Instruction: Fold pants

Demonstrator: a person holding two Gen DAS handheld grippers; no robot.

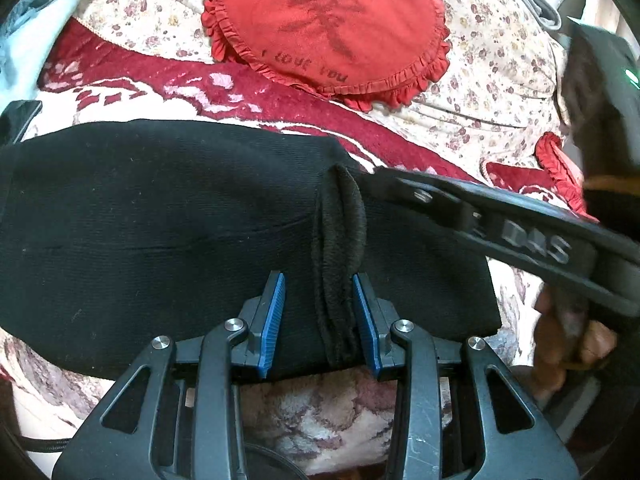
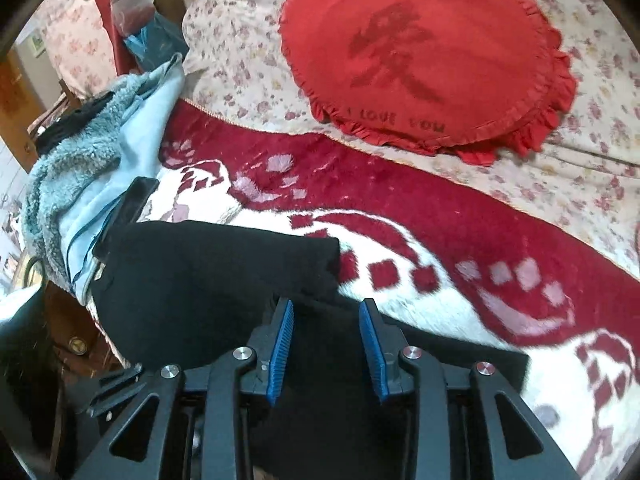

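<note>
The black pants (image 1: 168, 216) lie folded into a broad band on the red and white blanket (image 1: 240, 96). A bunched ridge of black fabric (image 1: 340, 240) runs across them. My left gripper (image 1: 319, 284) is open, its blue pads either side of that ridge near the pants' front edge. My right gripper reaches in from the right in the left wrist view, its tip at the far end of the ridge. In the right wrist view my right gripper (image 2: 326, 310) is open over the black pants (image 2: 208, 280), near their folded corner.
A red frilled heart cushion (image 1: 324, 28) lies on the floral bedspread (image 1: 500, 80) beyond the blanket; it also shows in the right wrist view (image 2: 424, 52). A pale blue fleece garment (image 2: 96, 168) is piled at the bed's left edge. A second red frill (image 1: 556, 168) lies at the right.
</note>
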